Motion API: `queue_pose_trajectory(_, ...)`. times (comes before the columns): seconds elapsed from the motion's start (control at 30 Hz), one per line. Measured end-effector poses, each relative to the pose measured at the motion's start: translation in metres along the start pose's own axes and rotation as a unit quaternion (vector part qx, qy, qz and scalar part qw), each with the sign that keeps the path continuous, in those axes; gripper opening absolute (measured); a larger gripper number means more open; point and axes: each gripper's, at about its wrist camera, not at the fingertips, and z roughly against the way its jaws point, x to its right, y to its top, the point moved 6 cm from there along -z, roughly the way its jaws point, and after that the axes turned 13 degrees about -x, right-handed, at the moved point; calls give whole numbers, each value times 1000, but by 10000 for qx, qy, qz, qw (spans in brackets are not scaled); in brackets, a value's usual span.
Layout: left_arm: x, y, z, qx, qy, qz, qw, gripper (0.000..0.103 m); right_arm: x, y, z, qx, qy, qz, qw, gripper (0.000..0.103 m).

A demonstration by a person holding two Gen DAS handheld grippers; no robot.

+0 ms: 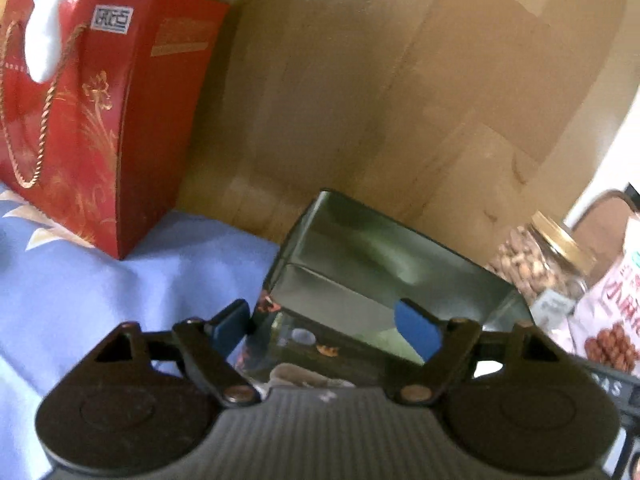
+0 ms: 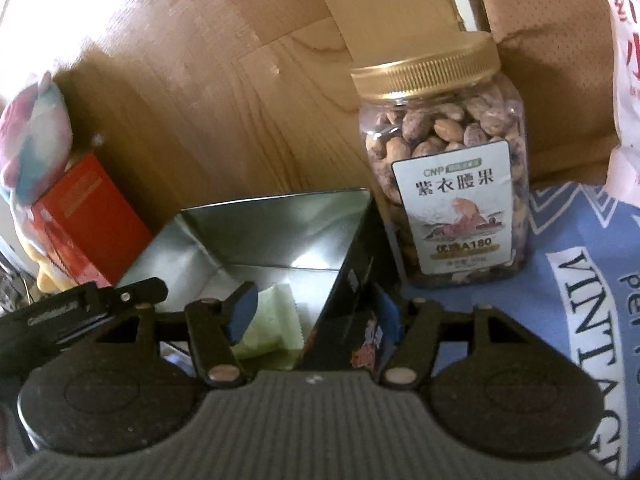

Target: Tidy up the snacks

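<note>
We hold left gripper (image 1: 328, 326) and right gripper (image 2: 316, 312) over open tin box (image 1: 384, 264), jaws apart, gripping nothing. Tin sits on blue cloth (image 1: 120, 300), green packet (image 2: 272, 332) inside. Nut jar (image 2: 444, 168) just beside: bump could tip it.

An open metal tin (image 2: 280, 236) stood on the blue cloth (image 2: 560, 240), a pale green packet (image 2: 272, 320) inside; beside it, a gold-lidded clear jar of nuts (image 2: 444, 168) stood upright, a pink snack bag (image 1: 612, 320) nearby.
</note>
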Motion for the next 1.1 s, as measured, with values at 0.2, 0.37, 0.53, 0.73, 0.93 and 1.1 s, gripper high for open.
queue_pose_trajectory(0.2,-18,-7,22,225,108,128,9996,84,-4,-5,17,229,104,48,9997,65)
queue_pose_trajectory(0.37,-35,-37,99,1003,-161,-38,9948,84,-2,-27,80,1057,268,60,9940,65)
queue_pose_trajectory(0.53,-40,-105,139,1208,-662,-958,9858,87,-26,-90,109,1041,535,838,9896,65)
queue_pose_trajectory(0.73,-59,-169,128,1005,-554,-1205,9861,86,-63,-149,91,819,556,1580,9825,65)
queue_pose_trajectory(0.93,-65,-177,130,1169,-476,-1168,9851,87,-71,-158,75,589,491,1562,9847,64)
queue_pose_trajectory(1.1,-68,-173,128,1142,-579,-1061,9861,87,-64,-161,66,454,447,1462,9872,64)
